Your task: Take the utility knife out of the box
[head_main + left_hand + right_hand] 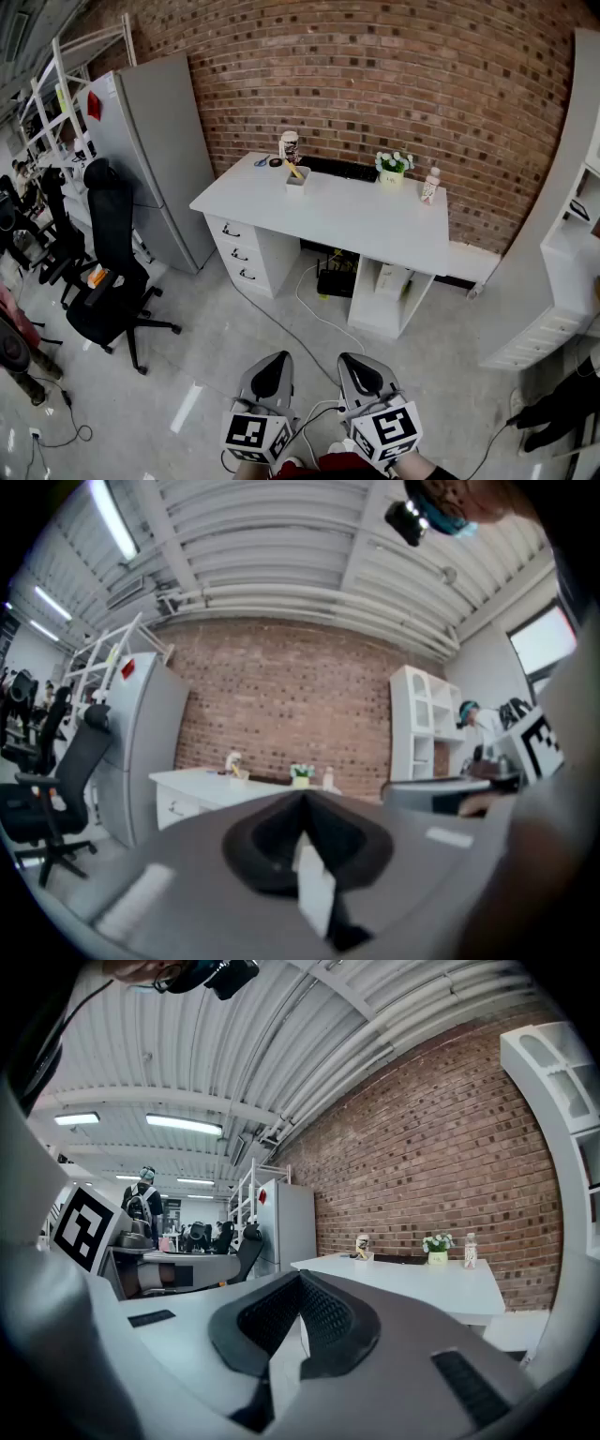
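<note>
A small open box stands at the back left of the white desk, far ahead of me; a yellow-handled tool, probably the utility knife, sticks out of it. Both grippers hang close to my body, well short of the desk. My left gripper is shut with nothing in it, and my right gripper beside it is shut and empty too. In the left gripper view the shut left gripper points level at the desk and the box. In the right gripper view the right gripper shows the box small and distant.
On the desk also stand a cup, a potted plant, a bottle and a keyboard. A black office chair and a grey cabinet are to the left, white shelves to the right. Cables cross the floor.
</note>
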